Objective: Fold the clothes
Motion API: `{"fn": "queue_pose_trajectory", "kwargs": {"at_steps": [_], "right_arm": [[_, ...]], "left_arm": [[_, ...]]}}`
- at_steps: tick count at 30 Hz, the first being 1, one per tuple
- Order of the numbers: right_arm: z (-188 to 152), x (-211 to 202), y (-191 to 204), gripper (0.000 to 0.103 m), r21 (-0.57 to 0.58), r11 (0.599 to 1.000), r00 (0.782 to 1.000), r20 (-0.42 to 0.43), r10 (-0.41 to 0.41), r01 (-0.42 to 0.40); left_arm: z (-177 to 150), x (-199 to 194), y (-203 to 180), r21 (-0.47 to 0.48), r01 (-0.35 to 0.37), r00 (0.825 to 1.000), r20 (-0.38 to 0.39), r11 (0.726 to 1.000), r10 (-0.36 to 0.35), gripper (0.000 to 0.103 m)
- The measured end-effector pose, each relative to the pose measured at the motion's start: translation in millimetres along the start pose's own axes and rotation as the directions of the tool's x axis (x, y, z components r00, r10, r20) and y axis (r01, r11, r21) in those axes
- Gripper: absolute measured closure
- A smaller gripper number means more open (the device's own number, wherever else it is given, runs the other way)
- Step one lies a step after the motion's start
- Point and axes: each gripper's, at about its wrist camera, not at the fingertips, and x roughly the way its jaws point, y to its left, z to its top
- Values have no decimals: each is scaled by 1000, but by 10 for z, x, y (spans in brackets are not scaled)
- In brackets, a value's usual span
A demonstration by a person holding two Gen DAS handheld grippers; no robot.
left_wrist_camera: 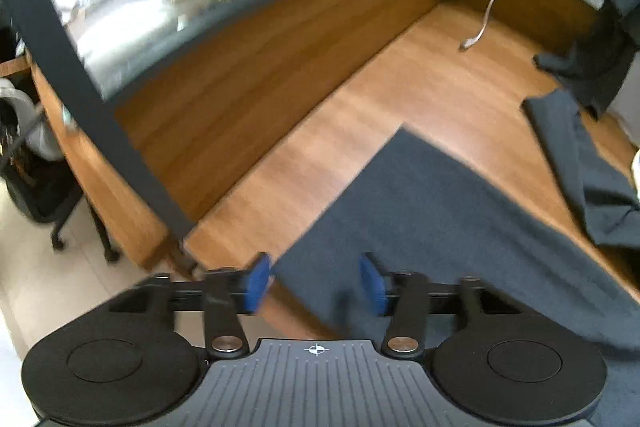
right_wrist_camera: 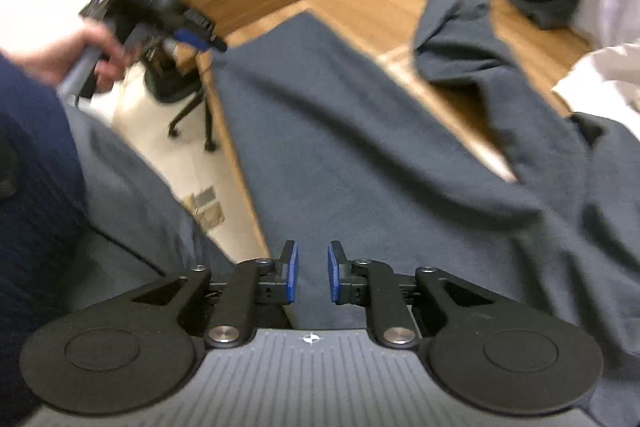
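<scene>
dark garment (right_wrist_camera: 360, 147) lies spread on the bench (left_wrist_camera: 320, 107) for folding; left gripper (left_wrist_camera: 316, 283) jaws wide, right gripper (right_wrist_camera: 312, 277) jaws narrow, both empty.

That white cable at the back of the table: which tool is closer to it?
Left, probably. The left tool hovers at the garment's edge, facing the cable; the right tool sits over the garment's near part.

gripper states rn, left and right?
Left tool: open, holding nothing, over the dark garment's edge.
Right tool: open, holding nothing, above the garment.
</scene>
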Motion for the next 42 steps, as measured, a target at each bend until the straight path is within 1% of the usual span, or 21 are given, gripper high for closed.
{"fn": "queue_pose_trajectory", "kwargs": {"at_steps": [1, 4, 6, 11, 14, 16, 20, 22, 24, 28, 33, 35, 37, 39, 42], "right_arm": [[29, -99, -58, 74, 26, 1000, 1000, 27, -15, 14], [109, -391, -218, 73, 99, 990, 991, 71, -111, 104], [151, -553, -307, 73, 129, 976, 980, 73, -185, 175], [187, -809, -612, 72, 191, 927, 940, 47, -339, 324], [194, -866, -837, 72, 205, 892, 909, 22, -416, 403], [207, -907, -986, 72, 205, 875, 892, 17, -451, 438], [306, -899, -1275, 72, 192, 862, 878, 7, -479, 469], [384, -863, -1424, 72, 174, 860, 874, -3, -487, 480], [466, -824, -1573, 72, 160, 861, 873, -13, -487, 482], [612, -680, -1865, 72, 118, 872, 880, -47, -473, 475], [780, -366, -2184, 69, 24, 897, 893, -108, -436, 441], [840, -219, -2275, 64, -18, 907, 899, -127, -419, 420], [904, -63, -2355, 62, -60, 920, 908, -146, -392, 387], [963, 102, -2423, 60, -109, 929, 913, -174, -369, 354], [1038, 299, -2490, 57, -182, 933, 915, -208, -346, 311]], "left_arm": [[25, -12, -30, 5, 7, 1000, 7, 1000, -8, 47], [162, -32, -181, 16, 47, 998, 30, 999, -48, 46], [264, -7, -304, 17, 79, 996, 38, 997, -79, 45], [561, 150, -656, 8, 162, 986, 35, 987, -162, 37], [723, 292, -887, 3, 204, 979, 25, 979, -204, 37], [827, 373, -1049, 18, 228, 973, 22, 973, -228, 37], [1045, 573, -1391, 61, 282, 959, 1, 957, -283, 35], [1155, 690, -1560, 86, 307, 952, -34, 948, -306, 32], [1235, 801, -1715, 109, 313, 949, -64, 943, -307, 31], [1295, 1008, -1959, 130, 326, 943, -120, 936, -312, 27], [1233, 1217, -2162, 125, 313, 939, -186, 941, -288, 27], [1207, 1256, -2219, 128, 301, 942, -197, 945, -273, 27], [1191, 1277, -2282, 145, 277, 949, -195, 950, -247, 27], [1189, 1289, -2341, 161, 252, 958, -178, 954, -223, 29], [1196, 1322, -2412, 182, 221, 968, -163, 958, -192, 47]]}}
